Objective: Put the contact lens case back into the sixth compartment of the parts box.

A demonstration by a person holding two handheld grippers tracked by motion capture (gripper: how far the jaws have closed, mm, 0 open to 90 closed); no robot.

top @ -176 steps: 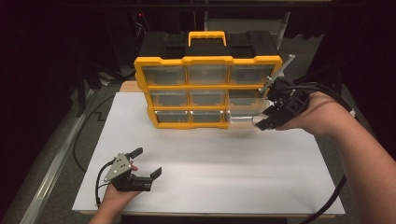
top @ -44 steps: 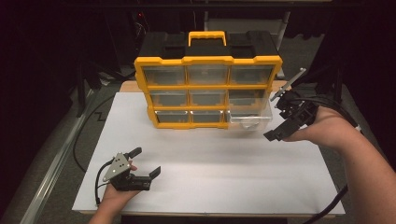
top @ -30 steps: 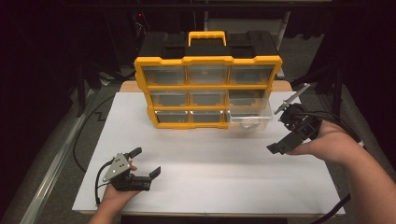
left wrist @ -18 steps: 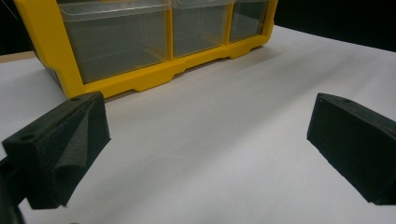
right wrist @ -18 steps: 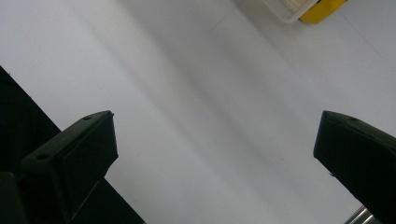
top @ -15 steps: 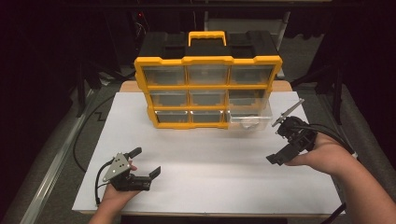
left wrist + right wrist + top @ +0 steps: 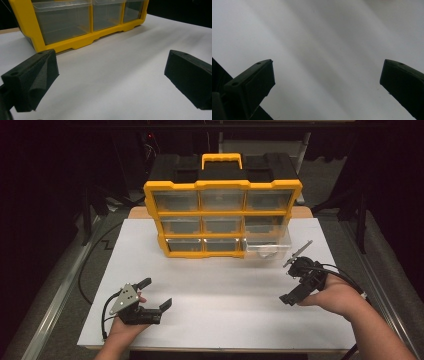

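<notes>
A yellow-framed organizer [image 7: 223, 214] with a black top and clear drawers stands at the back of the white table top [image 7: 220, 290]. Its bottom-right drawer [image 7: 267, 247] is pulled out, with something small and pale inside. My right gripper [image 7: 292, 285] is held in front of and to the right of that drawer, apart from it, open and empty. In the right gripper view its jaws [image 7: 327, 65] stand wide over bare white surface. My left gripper [image 7: 155, 294] rests near the front left, open and empty. In the left gripper view [image 7: 111, 60] it faces the organizer's bottom row [image 7: 75, 22].
A yellow carry handle [image 7: 221, 159] sits on the organizer's top. Cables trail from both grippers, one off the left edge [image 7: 87, 270]. The table's wooden rim [image 7: 137, 212] shows behind the white sheet. Dark floor and frame surround the table.
My right gripper has drawn back from the pulled-out drawer, toward the front right of the table and lower. The drawer stays out. The left gripper has not moved.
</notes>
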